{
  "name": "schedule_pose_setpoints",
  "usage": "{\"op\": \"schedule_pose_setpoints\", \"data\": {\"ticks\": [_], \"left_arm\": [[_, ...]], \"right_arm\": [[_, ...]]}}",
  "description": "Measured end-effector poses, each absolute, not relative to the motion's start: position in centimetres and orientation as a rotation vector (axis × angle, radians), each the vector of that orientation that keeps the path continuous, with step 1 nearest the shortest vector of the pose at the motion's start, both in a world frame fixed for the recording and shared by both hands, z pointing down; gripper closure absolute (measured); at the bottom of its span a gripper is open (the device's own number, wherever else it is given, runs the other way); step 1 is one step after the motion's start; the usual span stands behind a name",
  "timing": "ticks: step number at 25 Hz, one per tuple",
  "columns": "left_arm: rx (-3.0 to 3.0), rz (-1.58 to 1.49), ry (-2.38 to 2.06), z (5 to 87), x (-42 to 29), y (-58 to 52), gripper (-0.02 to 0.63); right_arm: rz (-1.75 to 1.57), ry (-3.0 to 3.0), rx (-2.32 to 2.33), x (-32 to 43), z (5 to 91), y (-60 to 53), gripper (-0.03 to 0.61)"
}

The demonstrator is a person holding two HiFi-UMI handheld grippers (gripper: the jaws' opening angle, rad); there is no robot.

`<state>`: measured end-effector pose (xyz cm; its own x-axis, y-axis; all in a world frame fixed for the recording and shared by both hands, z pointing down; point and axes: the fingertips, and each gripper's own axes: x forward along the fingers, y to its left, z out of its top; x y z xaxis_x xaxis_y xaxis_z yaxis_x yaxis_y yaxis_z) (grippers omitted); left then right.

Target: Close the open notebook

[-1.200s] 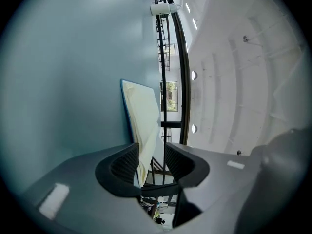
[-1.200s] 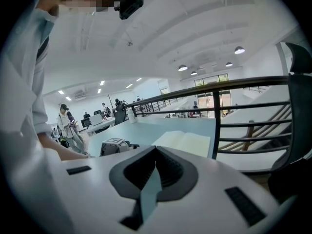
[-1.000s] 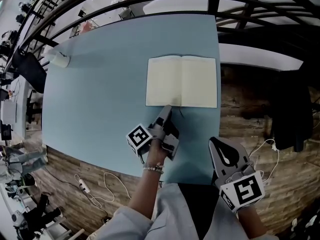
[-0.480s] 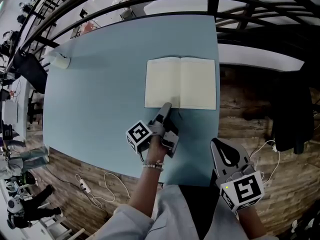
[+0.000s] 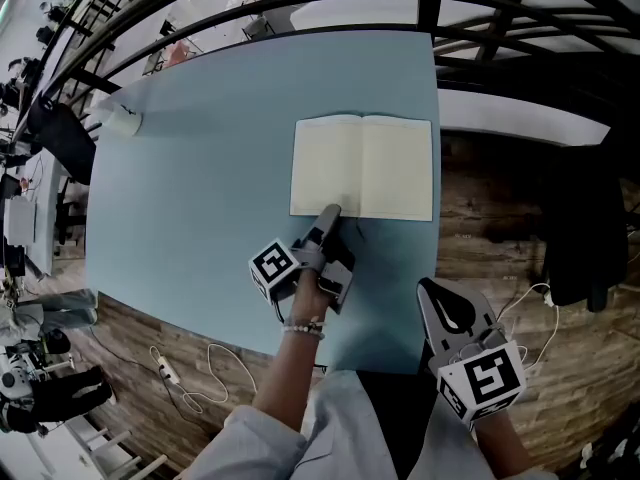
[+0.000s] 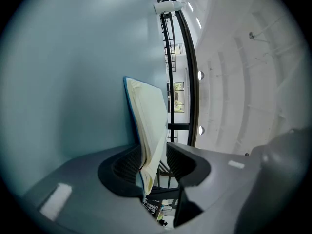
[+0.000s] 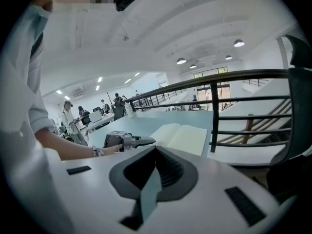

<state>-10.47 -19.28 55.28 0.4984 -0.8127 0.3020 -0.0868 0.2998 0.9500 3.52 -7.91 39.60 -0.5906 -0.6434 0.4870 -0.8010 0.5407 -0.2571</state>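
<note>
The open notebook (image 5: 362,166) lies flat with cream pages up near the right edge of the light blue table (image 5: 200,188). My left gripper (image 5: 330,213) reaches the near edge of its left half. In the left gripper view the jaws (image 6: 151,155) stand either side of that edge of the notebook (image 6: 148,111): one pad sits against the cover and a narrow gap shows at the other. My right gripper (image 5: 430,288) hangs off the table's near right corner, shut and empty (image 7: 155,152). From there I see the notebook (image 7: 183,136) and the left gripper (image 7: 146,141).
A small white object (image 5: 122,120) sits at the table's far left corner. A black railing (image 5: 500,28) runs behind and right of the table. A dark chair (image 5: 585,218) stands on the wooden floor at right, and white cables (image 5: 200,378) lie below the near edge.
</note>
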Motion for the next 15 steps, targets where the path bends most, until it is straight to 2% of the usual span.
{"op": "schedule_pose_setpoints", "data": {"ticks": [3,9,15], "left_arm": [[1.191,-0.602,-0.936,55.3,-10.4,-19.3,0.458],[1.18,-0.582,-0.946,56.3,-10.6,-19.0,0.578],[1.222,-0.565,-0.968,56.2,-10.5,-18.8,0.591]], "right_arm": [[0.664,-2.444,1.185,3.5,39.8,-7.8,0.577],[0.673,-2.436,1.179,3.5,40.5,-7.5,0.577],[0.674,-2.429,1.178,3.5,40.7,-7.3,0.577]]}}
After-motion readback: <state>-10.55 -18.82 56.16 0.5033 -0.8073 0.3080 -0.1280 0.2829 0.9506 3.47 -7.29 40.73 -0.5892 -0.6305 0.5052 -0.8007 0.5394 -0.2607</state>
